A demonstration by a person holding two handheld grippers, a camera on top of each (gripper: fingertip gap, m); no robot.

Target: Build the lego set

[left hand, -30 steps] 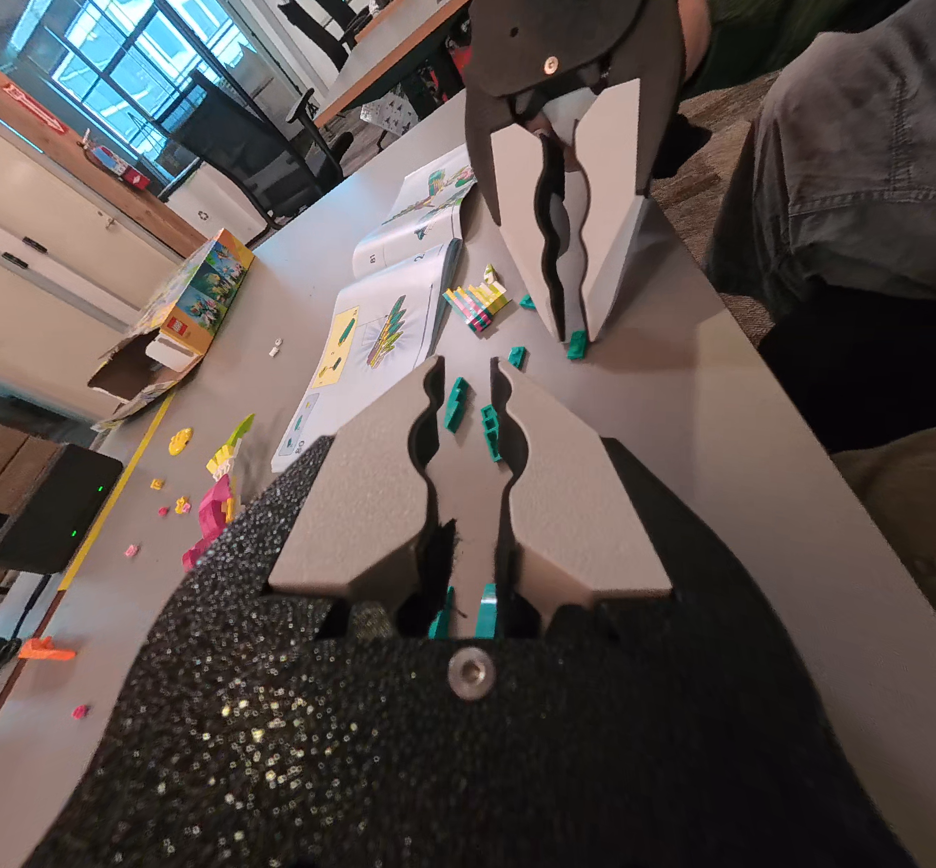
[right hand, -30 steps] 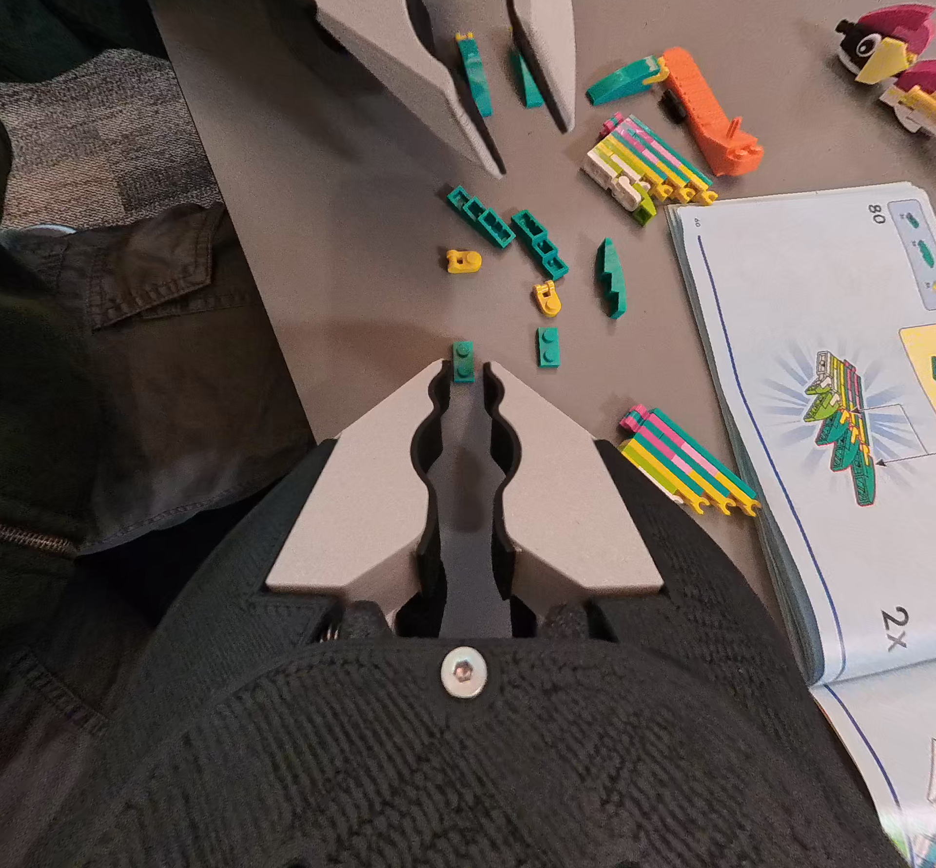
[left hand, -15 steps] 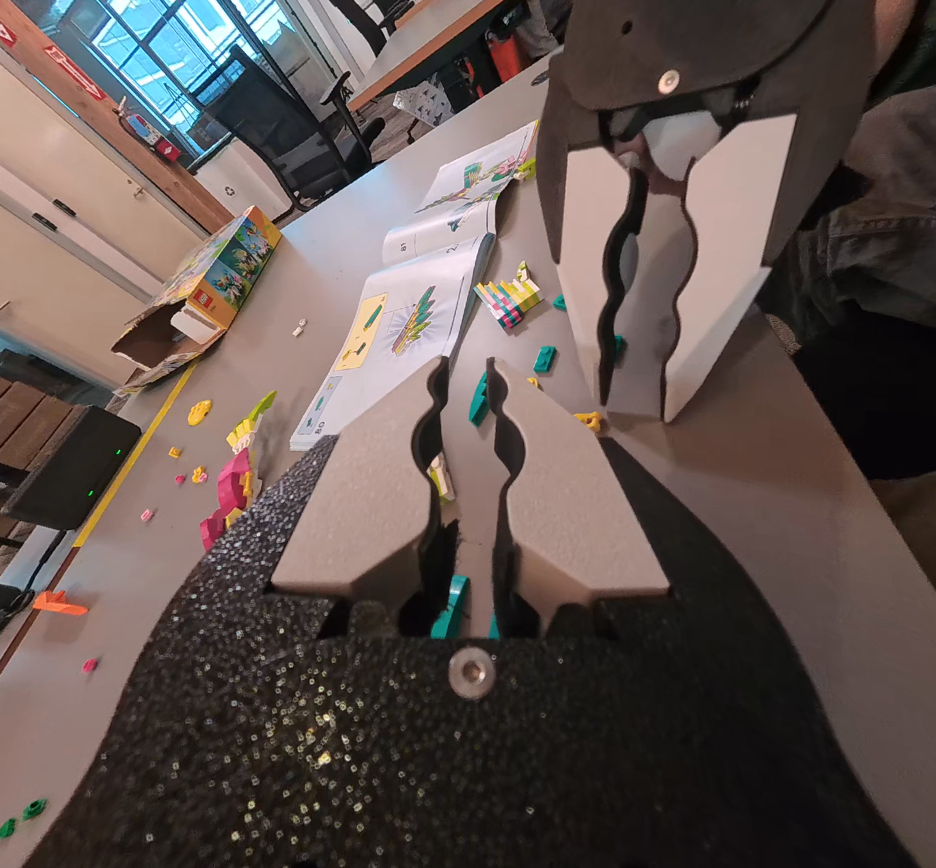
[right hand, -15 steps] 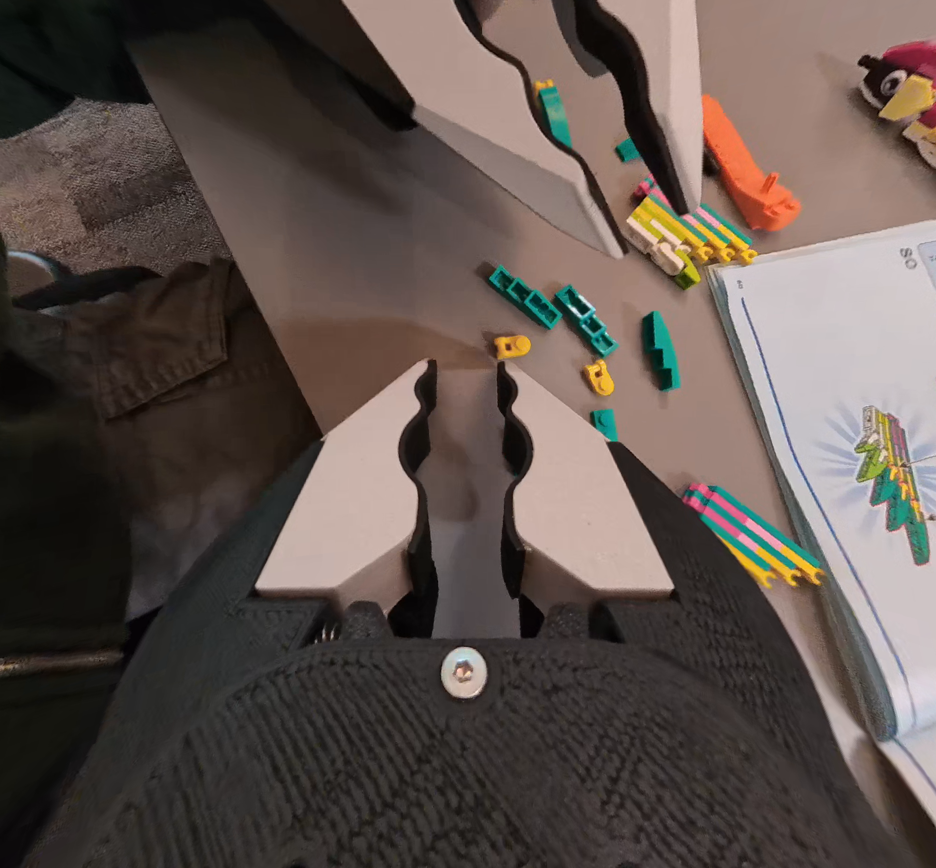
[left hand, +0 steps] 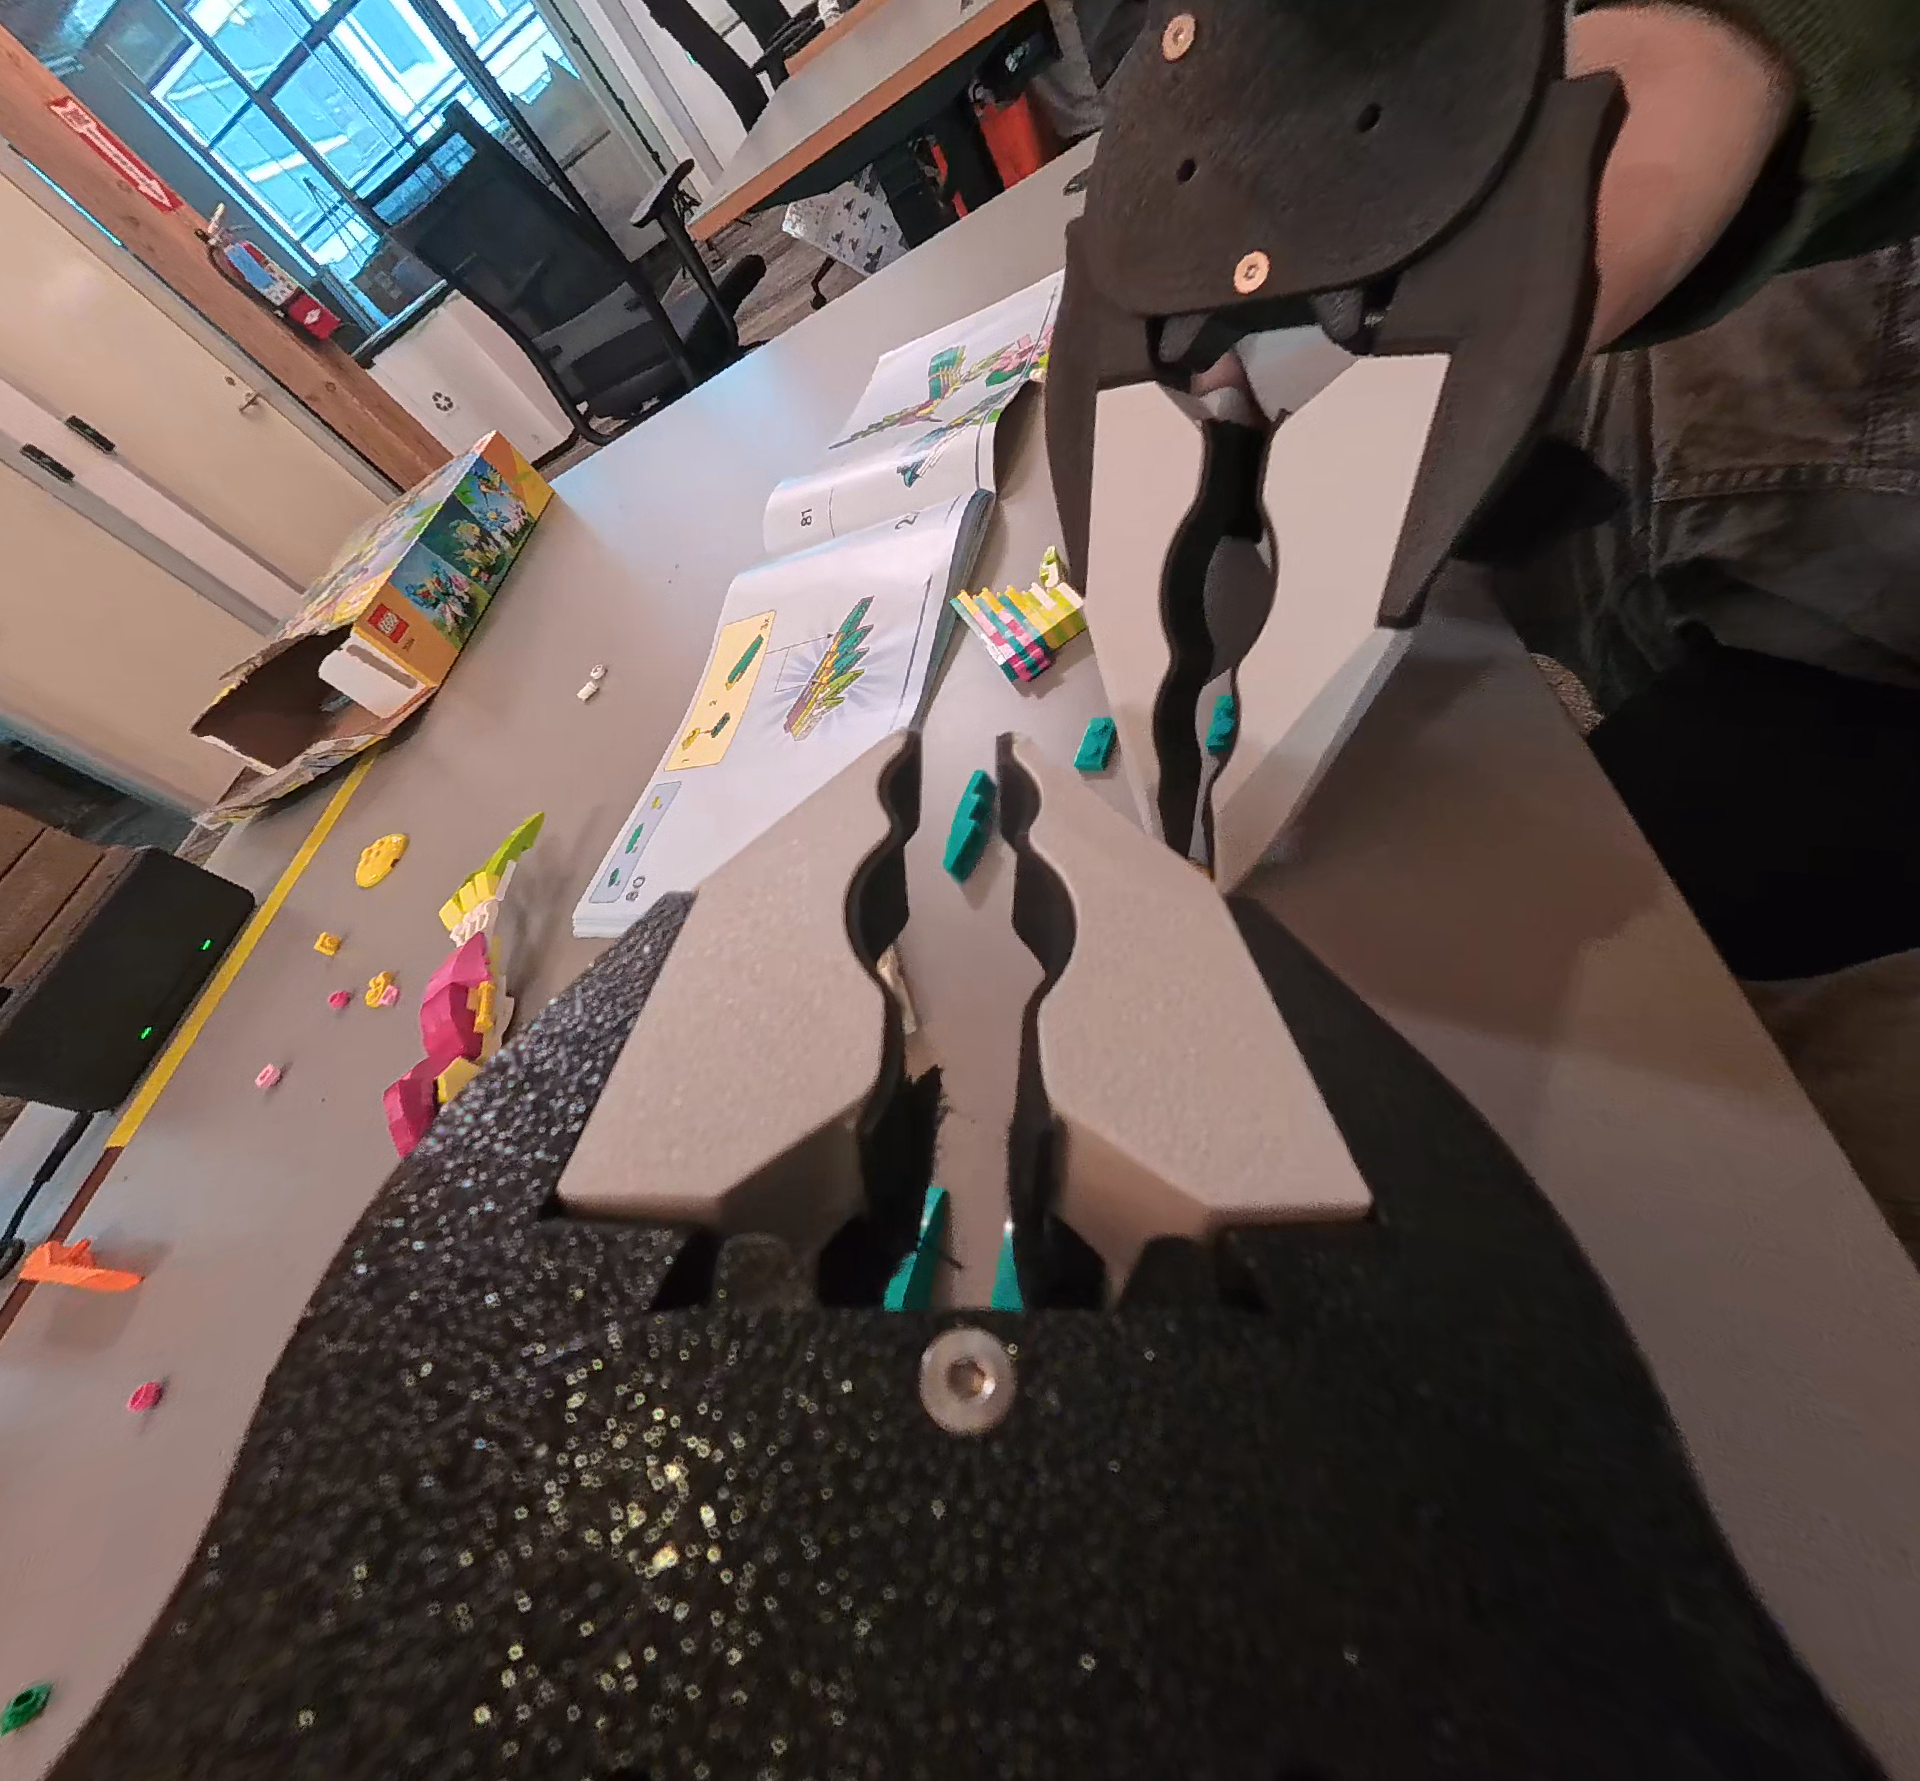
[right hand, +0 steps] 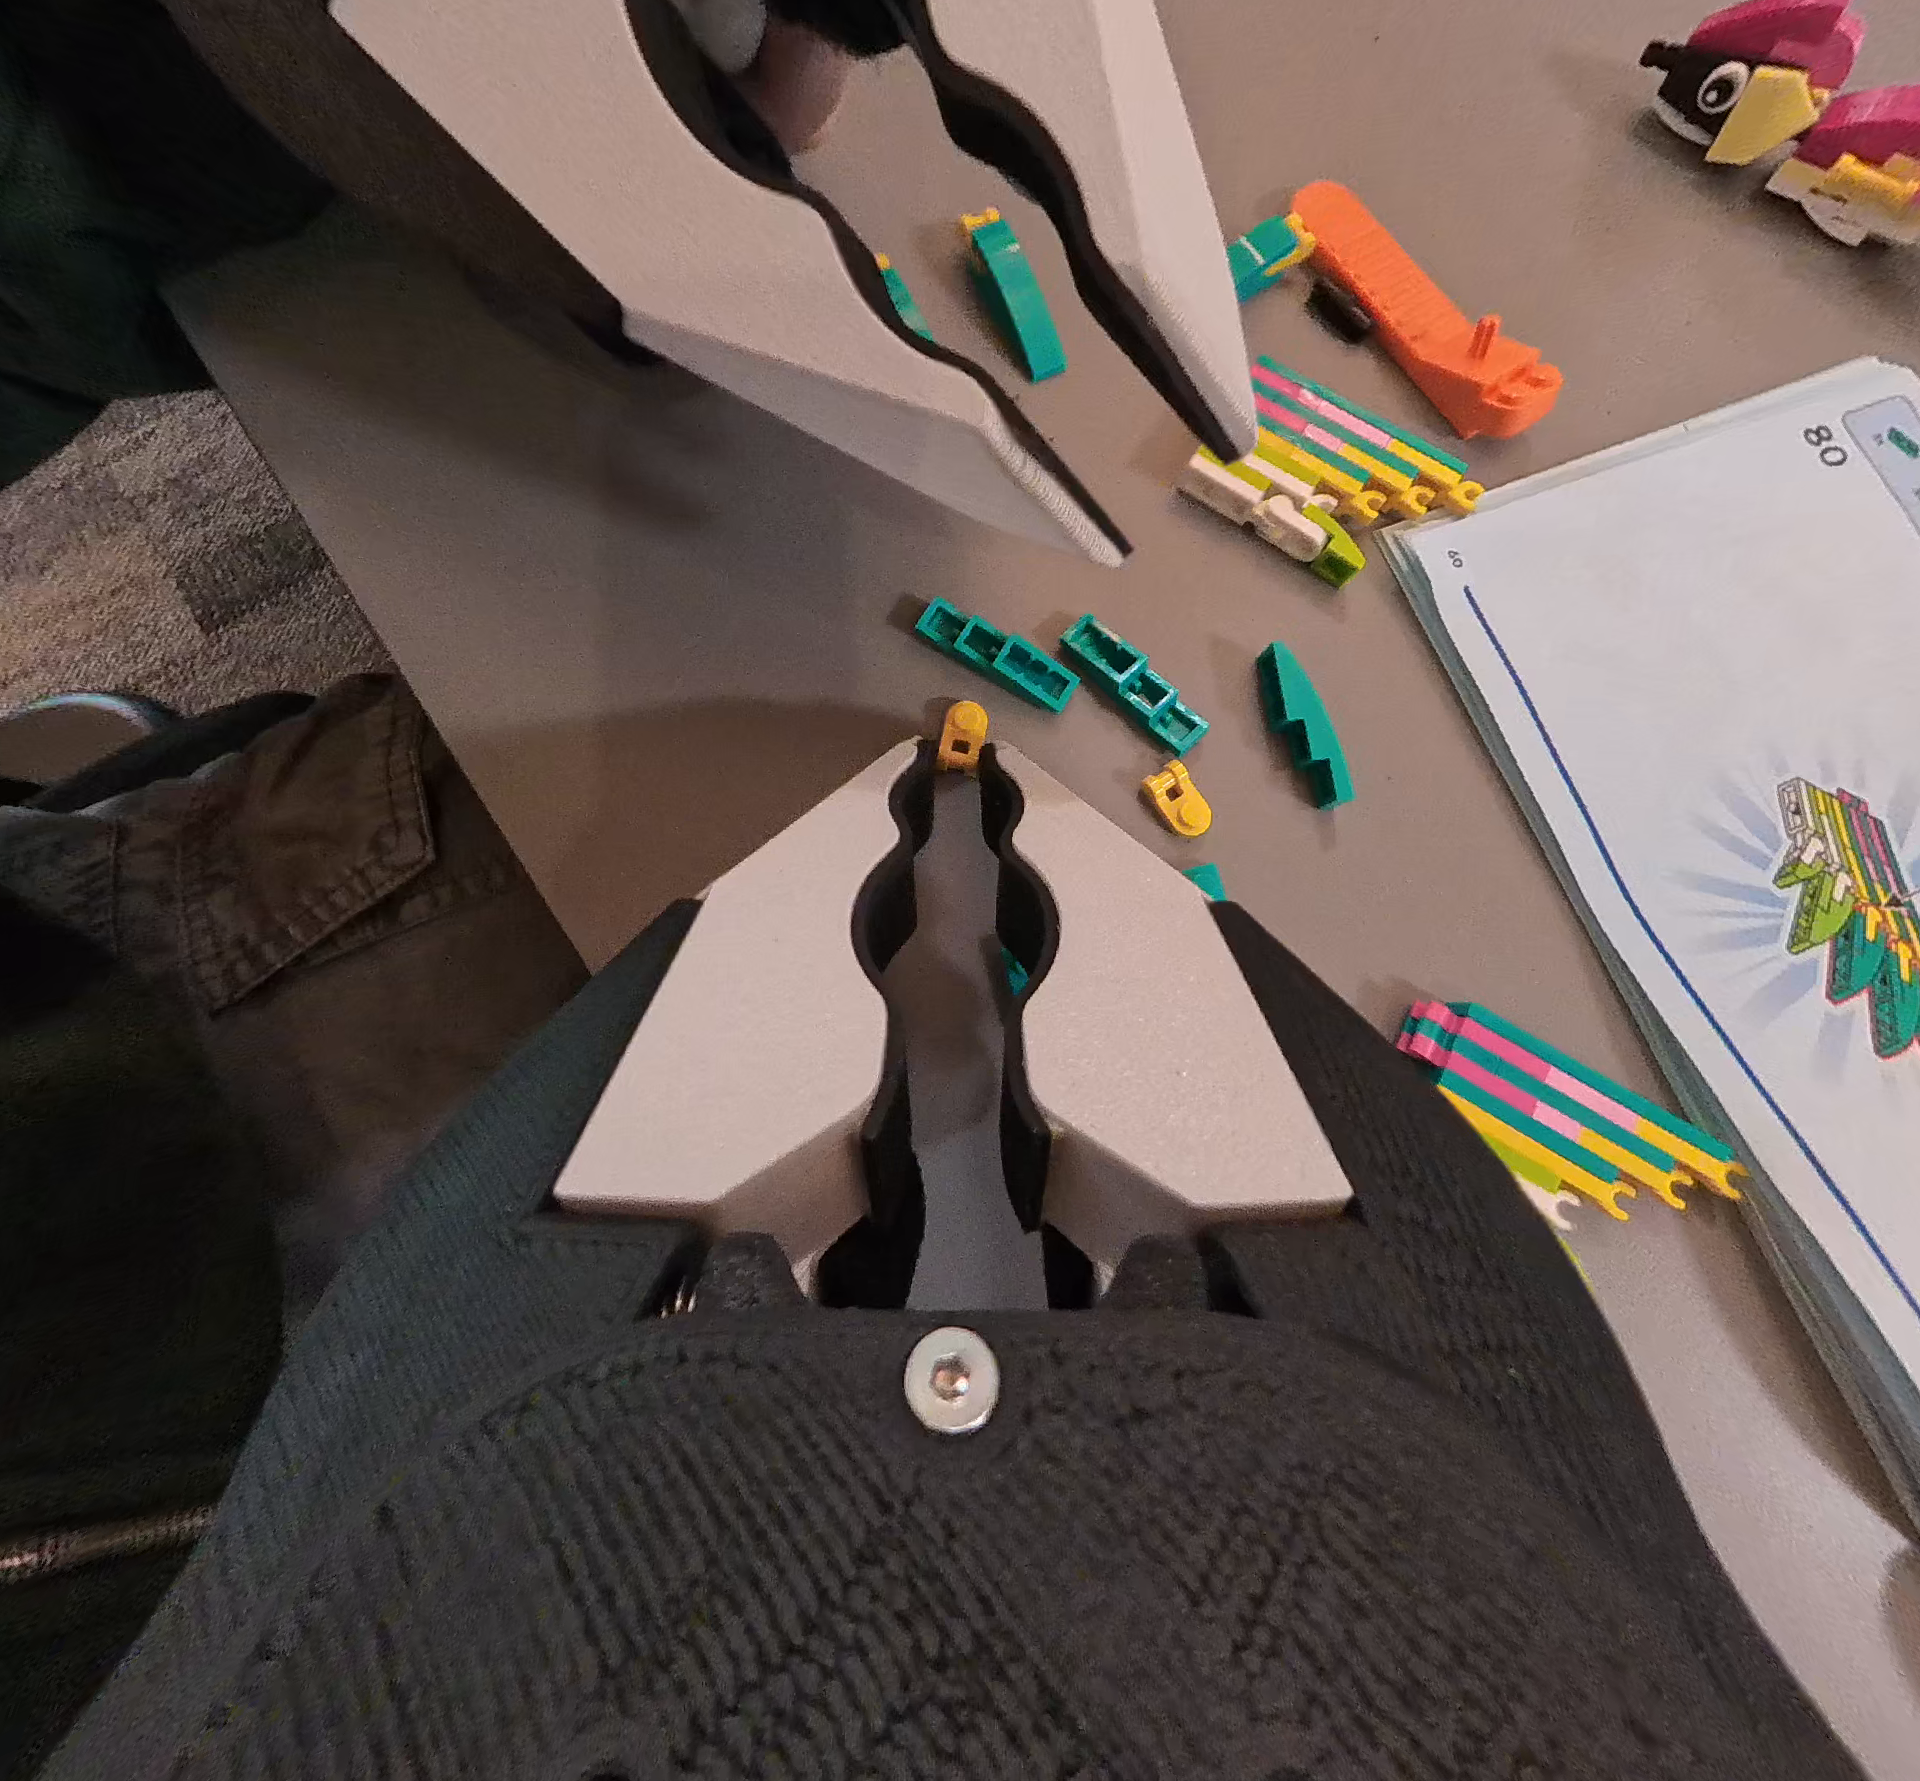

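My right gripper point(right hand: 956, 749) is shut on a small yellow clip piece point(right hand: 961, 732) at its tips, on the grey table point(right hand: 644, 609); it also shows in the left wrist view point(left hand: 1195, 853), tips down. My left gripper point(left hand: 956, 744) is open and empty; in the right wrist view point(right hand: 1174, 500) one of its fingertips point(right hand: 1231, 438) touches a striped wing assembly point(right hand: 1340, 464). Two teal stepped pieces point(right hand: 997, 656) point(right hand: 1132, 682), a teal curved slope point(right hand: 1304, 723) and a second yellow clip point(right hand: 1174, 801) lie between the grippers. A second striped wing point(right hand: 1558, 1097) lies at the right.
An open instruction booklet point(right hand: 1714, 692) lies at the right, with an orange brick separator point(right hand: 1423, 329) and a pink bird model point(right hand: 1787, 100) beyond it. The set's box point(left hand: 416, 588) and loose pieces lie farther off. The table edge and a person's lap point(right hand: 260, 900) are at the left. My hands' fingertips stand some 7 cm from each other. It is some 6 cm from my right tips to the teal curved slope point(right hand: 1304, 723). The left camera catches it too, in the left wrist view point(left hand: 969, 815).
My right gripper moved from a teal plate to the yellow clip and narrowed onto it. My left gripper shifted toward the striped wing by the booklet, still open.
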